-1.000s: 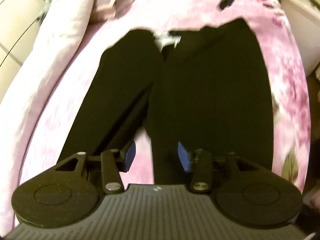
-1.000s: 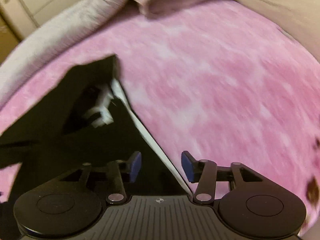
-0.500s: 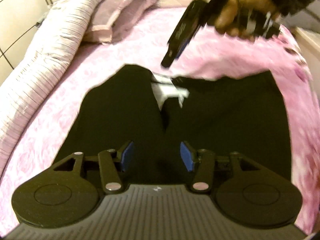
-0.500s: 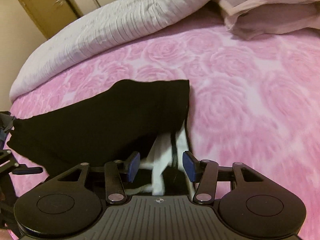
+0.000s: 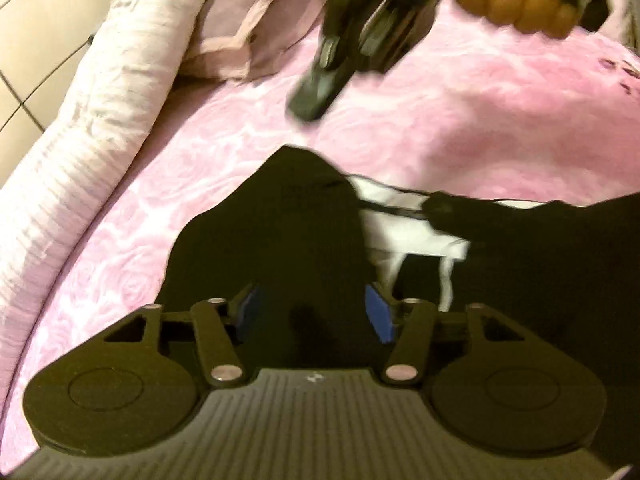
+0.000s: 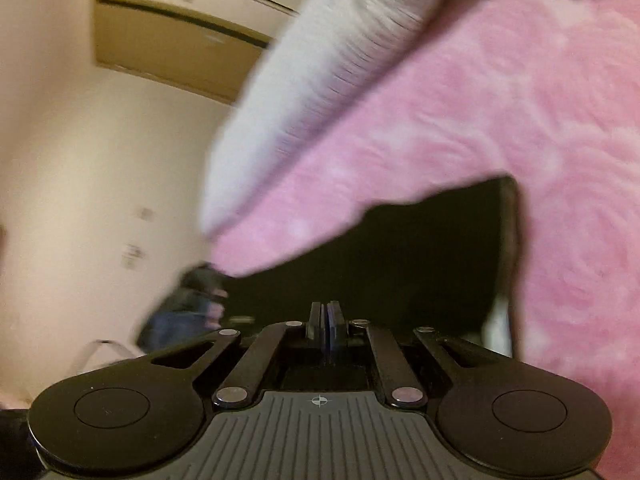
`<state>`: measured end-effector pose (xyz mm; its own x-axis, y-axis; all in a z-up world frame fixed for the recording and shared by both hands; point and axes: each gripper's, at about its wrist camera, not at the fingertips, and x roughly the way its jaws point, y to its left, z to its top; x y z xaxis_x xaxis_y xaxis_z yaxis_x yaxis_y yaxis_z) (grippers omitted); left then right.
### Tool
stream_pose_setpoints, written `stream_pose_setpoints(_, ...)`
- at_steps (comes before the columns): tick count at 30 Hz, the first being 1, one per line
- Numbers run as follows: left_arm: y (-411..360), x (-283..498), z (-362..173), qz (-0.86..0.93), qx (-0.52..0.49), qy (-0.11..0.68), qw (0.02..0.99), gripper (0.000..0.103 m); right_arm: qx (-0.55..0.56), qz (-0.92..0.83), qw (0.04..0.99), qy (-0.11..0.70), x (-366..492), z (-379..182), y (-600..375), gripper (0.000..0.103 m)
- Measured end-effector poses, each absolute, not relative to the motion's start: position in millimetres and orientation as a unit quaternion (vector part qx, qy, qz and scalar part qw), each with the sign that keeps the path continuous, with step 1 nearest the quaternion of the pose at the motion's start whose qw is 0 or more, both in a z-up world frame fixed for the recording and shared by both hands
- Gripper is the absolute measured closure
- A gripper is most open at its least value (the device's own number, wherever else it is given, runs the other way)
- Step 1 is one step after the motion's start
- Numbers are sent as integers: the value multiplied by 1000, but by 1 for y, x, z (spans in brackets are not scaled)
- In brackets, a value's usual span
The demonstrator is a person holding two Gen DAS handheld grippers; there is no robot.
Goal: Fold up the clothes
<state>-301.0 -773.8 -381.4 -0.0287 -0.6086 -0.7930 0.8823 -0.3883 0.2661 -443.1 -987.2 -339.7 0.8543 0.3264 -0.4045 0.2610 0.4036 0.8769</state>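
Note:
Black trousers point(image 5: 288, 240) lie on the pink rose-patterned bedspread point(image 5: 440, 128), waistband away from me, with white pocket lining point(image 5: 404, 232) showing at the open top. My left gripper point(image 5: 312, 312) is open, its blue pads low over the black cloth near the waist. My right gripper point(image 6: 326, 320) is shut, its blue pads pressed together with nothing visibly between them; the trousers point(image 6: 400, 248) lie just beyond it. In the left wrist view the right gripper point(image 5: 340, 40) hangs above the bed in a hand, blurred.
A rolled pale quilt point(image 5: 92, 128) runs along the bed's left side, with a mauve pillow point(image 5: 248, 32) beside it. In the right wrist view the quilt point(image 6: 320, 80), a cream wall and a door frame point(image 6: 160, 48) show.
The right gripper has closed and swung up and left, off the waistband. The left gripper moved forward toward the waist and stayed open.

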Motion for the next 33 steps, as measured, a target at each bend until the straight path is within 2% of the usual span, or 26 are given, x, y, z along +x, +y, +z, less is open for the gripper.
stream_pose_setpoints(1, -776, -294, -381, -700, 447, 163, 532, 76, 538, 13, 799, 267, -445, -335, -989, 97)
stream_pose_setpoints(3, -785, -280, -382, -690, 447, 177, 540, 93, 504, -20, 812, 293, -446, -338, -988, 87)
stream_pose_setpoints(4, -789, -270, -382, -685, 446, 186, 545, 94, 487, -36, 817, 306, -447, -340, -987, 80)
stream_pose_setpoints(6, -792, -256, -378, -690, 427, 208, 546, 93, 474, -47, 807, 348, -446, -359, -977, 41)
stream_pose_setpoints(8, -792, -251, -368, -716, 393, 237, 526, 80, 468, -35, 800, 375, -440, -376, -960, 32)
stream_pose_setpoints(9, -790, -257, -368, -728, 392, 234, 511, 56, 463, -27, 801, 380, -436, -383, -952, 32)
stream_pose_setpoints(10, -789, -264, -368, -740, 392, 231, 496, 40, 462, -27, 801, 379, -432, -388, -948, 32)
stream_pose_setpoints(13, -785, -294, -381, -751, 423, 205, 464, 38, 515, -38, 789, 333, -427, -397, -954, 32)
stream_pose_setpoints(14, -787, -302, -389, -740, 443, 194, 467, 39, 529, -38, 788, 314, -428, -394, -958, 32)
stream_pose_setpoints(15, -789, -308, -396, -730, 458, 186, 472, 48, 541, -31, 788, 294, -429, -389, -961, 33)
stream_pose_setpoints(16, -792, -307, -399, -721, 460, 189, 482, 72, 546, -24, 789, 279, -430, -382, -965, 33)
stream_pose_setpoints(18, -797, -292, -393, -712, 433, 219, 507, 91, 534, -24, 799, 276, -434, -369, -968, 33)
stream_pose_setpoints(24, -804, -225, -387, -696, 309, 364, 536, 92, 497, -51, 808, 310, -441, -371, -964, 32)
stream_pose_setpoints(29, -806, -170, -391, -668, 207, 479, 531, 94, 495, -26, 819, 289, -421, -390, -958, 32)
stream_pose_setpoints(33, -803, -158, -393, -664, 170, 506, 524, 94, 462, -13, 834, 303, -388, -410, -949, 32)
